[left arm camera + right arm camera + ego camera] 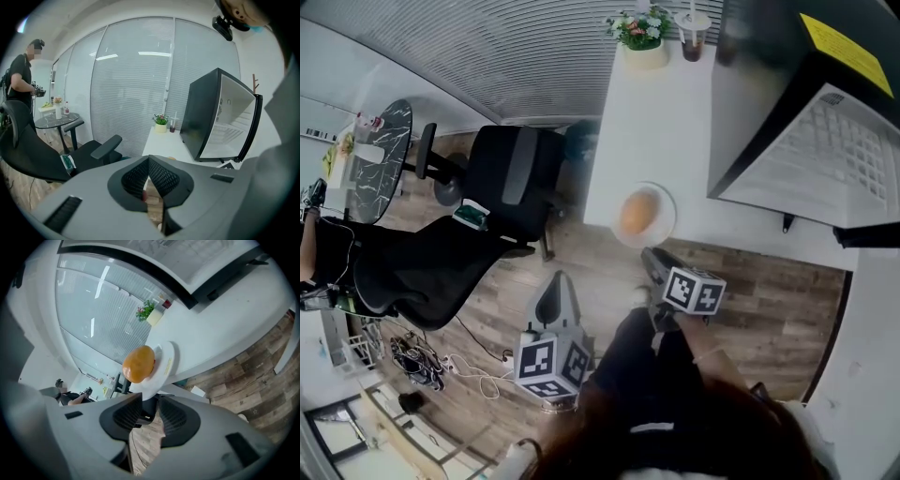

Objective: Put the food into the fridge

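Largely filling the head view's upper right corner is a boxy black mini fridge with a yellow sticker on top. Its door stands open on a white inside with wire shelving, but the frame cuts off most of it. It stands on a long white table, and a black padded office chair is pulled up at the table's left side.

Below the table edge, the right gripper points up at a round white plate that overhangs the near edge. Its jaws are spread, and the plate's rim sits right at their tips — whether it touches either pad cannot be made out. On the plate lies the food, a smooth orange-brown rounded lump, outside the fridge and well apart from it.

Further left, the left gripper hangs over the wood-look floor with its jaws pressed together at the tips and nothing between them.

At the table's far end stand a small potted plant and a clear cup of dark drink — both tiny. A person in dark clothes stands far off in the left gripper view, half cut by the frame.
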Motion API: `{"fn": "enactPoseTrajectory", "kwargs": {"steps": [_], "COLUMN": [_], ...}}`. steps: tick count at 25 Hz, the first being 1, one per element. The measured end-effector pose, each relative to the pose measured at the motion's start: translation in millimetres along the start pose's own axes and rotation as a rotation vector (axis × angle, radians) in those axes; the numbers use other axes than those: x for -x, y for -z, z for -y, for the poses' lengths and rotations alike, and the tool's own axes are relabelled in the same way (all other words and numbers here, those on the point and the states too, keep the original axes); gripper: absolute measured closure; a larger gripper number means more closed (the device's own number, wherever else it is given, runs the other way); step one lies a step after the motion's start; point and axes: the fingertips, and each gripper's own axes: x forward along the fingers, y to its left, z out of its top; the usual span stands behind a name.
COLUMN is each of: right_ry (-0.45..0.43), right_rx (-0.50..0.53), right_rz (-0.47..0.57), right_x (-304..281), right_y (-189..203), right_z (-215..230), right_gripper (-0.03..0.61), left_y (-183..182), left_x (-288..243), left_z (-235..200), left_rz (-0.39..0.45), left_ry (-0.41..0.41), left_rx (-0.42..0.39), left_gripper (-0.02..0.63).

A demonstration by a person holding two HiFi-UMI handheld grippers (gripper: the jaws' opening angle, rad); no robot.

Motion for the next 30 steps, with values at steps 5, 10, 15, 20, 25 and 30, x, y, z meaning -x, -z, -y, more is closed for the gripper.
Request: {"fn": "enactPoseTrajectory", "kwargs": {"steps": [5, 10, 15, 20, 25, 30], "right_ry": [-0.044, -0.069, -0.087, -0.104, -0.11, -0.116], "right_rx": [-0.053, -0.107, -0.159, -0.191, -0.205, -0.229], "right_rz": [-0.01, -0.014, -0.011, -0.002, -0.005, -0.004], "right_x": [-6, -13, -17, -21, -27, -31], "right_y": [-1, 0, -1, -4, -4, -4], "right_z": [-2, -1, -1, 0, -1, -1], "right_gripper": [0.445, 0.445, 0.445, 0.445, 0.445, 0.448], "left_y": [3, 8, 9, 13, 15, 18], "left_x": [2, 4, 5, 5, 3, 3], "left_z": [-1, -6, -9, -10, -13, -17], "left_rz": [-0.01, -0.018, -0.028, -0.038, -0.049, -0.064], "left_ry": [-0.017, -0.039, -0.053, -0.065, -0.076, -0.084], "left_rx": [0.009, 0.01, 0.013, 0.014, 0.016, 0.016], "left_gripper": [0.615, 0.614, 0.614, 0.615, 0.615, 0.614]}}
